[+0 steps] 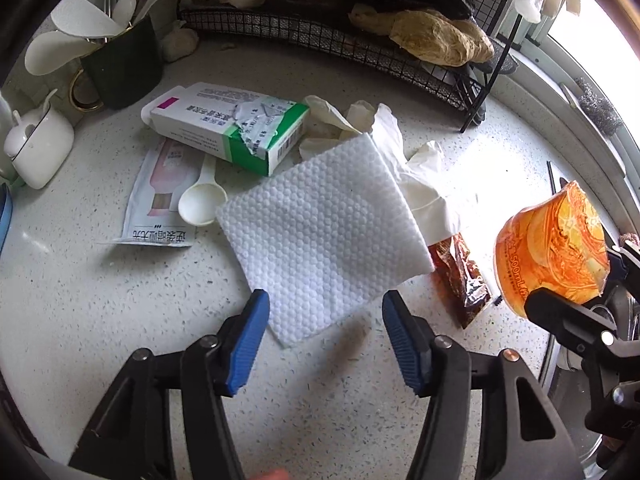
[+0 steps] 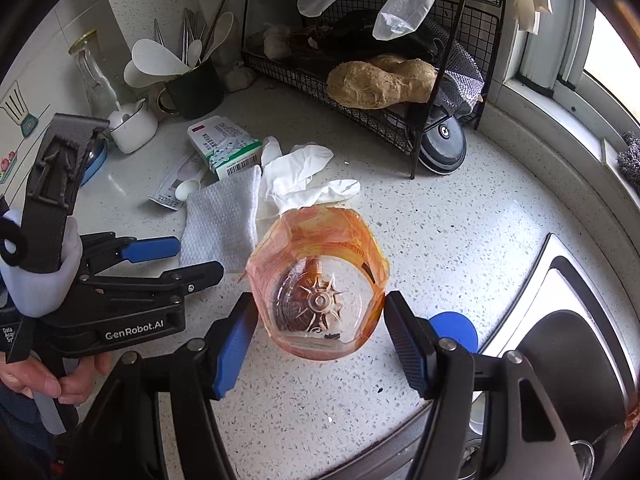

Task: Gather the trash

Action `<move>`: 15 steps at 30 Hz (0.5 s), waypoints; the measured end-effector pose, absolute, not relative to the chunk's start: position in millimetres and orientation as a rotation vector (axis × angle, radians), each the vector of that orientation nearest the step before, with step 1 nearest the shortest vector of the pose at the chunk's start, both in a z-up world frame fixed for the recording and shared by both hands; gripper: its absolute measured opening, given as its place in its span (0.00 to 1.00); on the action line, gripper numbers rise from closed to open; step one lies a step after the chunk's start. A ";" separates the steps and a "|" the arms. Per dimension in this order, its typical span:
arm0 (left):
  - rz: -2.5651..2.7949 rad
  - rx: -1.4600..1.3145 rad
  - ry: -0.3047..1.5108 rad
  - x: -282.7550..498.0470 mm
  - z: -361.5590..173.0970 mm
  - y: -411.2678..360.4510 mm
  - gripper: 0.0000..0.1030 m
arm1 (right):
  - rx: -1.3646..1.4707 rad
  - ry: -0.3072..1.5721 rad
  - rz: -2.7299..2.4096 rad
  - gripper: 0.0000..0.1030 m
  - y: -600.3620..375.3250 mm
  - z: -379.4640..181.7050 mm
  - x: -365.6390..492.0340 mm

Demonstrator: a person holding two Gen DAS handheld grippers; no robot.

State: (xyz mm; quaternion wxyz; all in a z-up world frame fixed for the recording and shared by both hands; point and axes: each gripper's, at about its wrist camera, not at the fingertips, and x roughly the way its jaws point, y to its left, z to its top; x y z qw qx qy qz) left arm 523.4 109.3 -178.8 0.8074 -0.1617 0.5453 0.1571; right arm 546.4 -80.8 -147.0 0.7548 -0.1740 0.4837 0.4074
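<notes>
The left gripper (image 1: 325, 312) has its jaws apart, nothing pressed between them; the white embossed wipe (image 1: 324, 236) lies flat on the worktop (image 1: 100, 312) just ahead of the pads. The right gripper (image 2: 320, 320) clamps the orange-labelled cut bottle (image 2: 318, 284), beside the sink (image 2: 568, 304). Behind the wipe lie white gloves (image 2: 300, 176), a torn green-and-white carton (image 1: 228, 124), a white scoop (image 1: 202, 200) and a sachet (image 1: 160, 200), towards the worktop's back edge.
</notes>
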 end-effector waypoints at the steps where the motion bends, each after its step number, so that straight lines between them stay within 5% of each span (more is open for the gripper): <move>1: 0.342 -0.329 1.175 526.8 -181.7 110.1 0.55 | -0.379 1.058 0.889 0.61 -80.4 -148.2 547.6; 7: 0.338 -0.279 1.181 546.6 -185.6 114.6 0.60 | -0.357 1.070 0.890 0.61 -79.3 -151.9 555.2; 12: 0.324 -0.252 1.241 564.3 -192.1 110.2 0.86 | -0.317 1.087 0.897 0.61 -78.9 -152.8 560.6; 15: 0.326 -0.263 1.245 566.9 -194.1 113.5 0.89 | -0.316 1.088 0.890 0.61 -79.6 -153.4 564.1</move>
